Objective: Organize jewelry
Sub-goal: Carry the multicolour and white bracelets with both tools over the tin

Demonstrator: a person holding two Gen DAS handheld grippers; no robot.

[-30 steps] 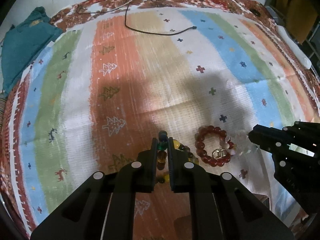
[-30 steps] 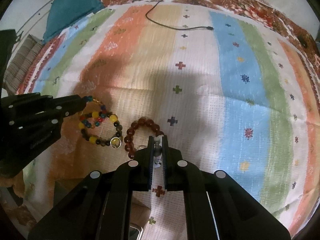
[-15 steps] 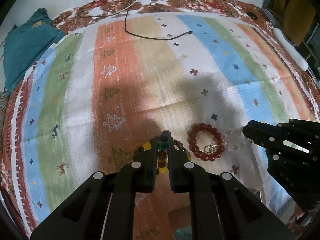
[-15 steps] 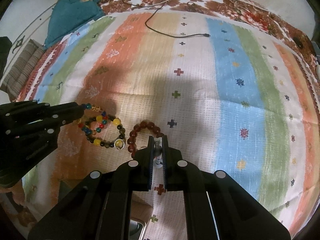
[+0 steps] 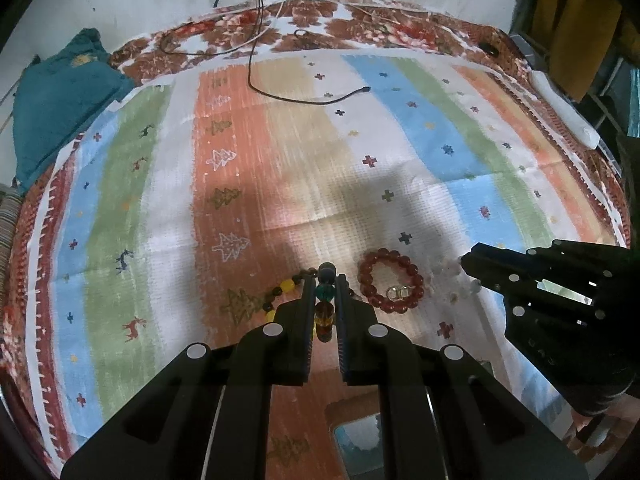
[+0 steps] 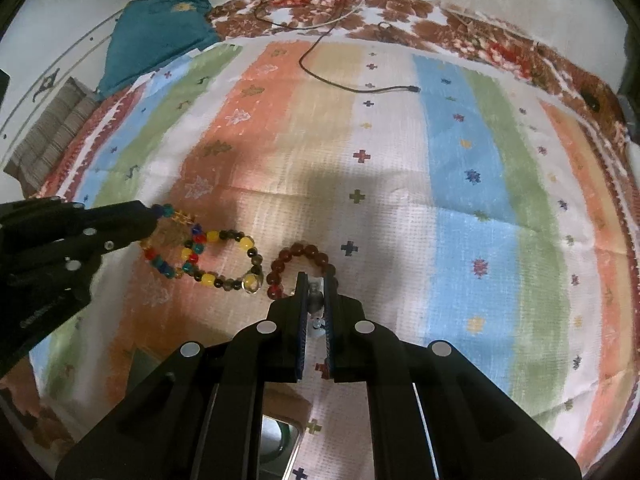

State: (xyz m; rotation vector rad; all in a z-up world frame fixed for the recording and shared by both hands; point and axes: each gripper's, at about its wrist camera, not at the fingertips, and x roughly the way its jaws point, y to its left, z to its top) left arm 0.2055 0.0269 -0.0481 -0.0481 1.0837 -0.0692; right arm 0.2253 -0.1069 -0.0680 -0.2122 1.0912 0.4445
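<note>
My left gripper [image 5: 325, 280] is shut on the multicolour bead bracelet [image 5: 325, 298], lifting one side; it also shows in the right wrist view [image 6: 188, 256] beside a yellow-and-dark bead bracelet [image 6: 236, 264]. A red bead bracelet [image 5: 390, 286] with a small clasp lies flat on the striped cloth [image 5: 280, 160], just right of my left gripper. My right gripper [image 6: 315, 286] is shut on a clear bead bracelet [image 6: 316, 300], whose pale beads show in the left wrist view [image 5: 448, 276]. The red bracelet [image 6: 298, 258] lies just ahead of it.
A black cable [image 5: 304, 98] lies across the far part of the cloth. A teal cloth [image 5: 56, 108] is bunched at the far left. A white object [image 5: 568, 112] lies at the right edge. A mirror-like box [image 6: 280, 444] sits under my right gripper.
Both grippers have drawn back and up with their bracelets held. The multicolour bracelet has stretched out from the yellow-and-dark one. The red bracelet has not moved.
</note>
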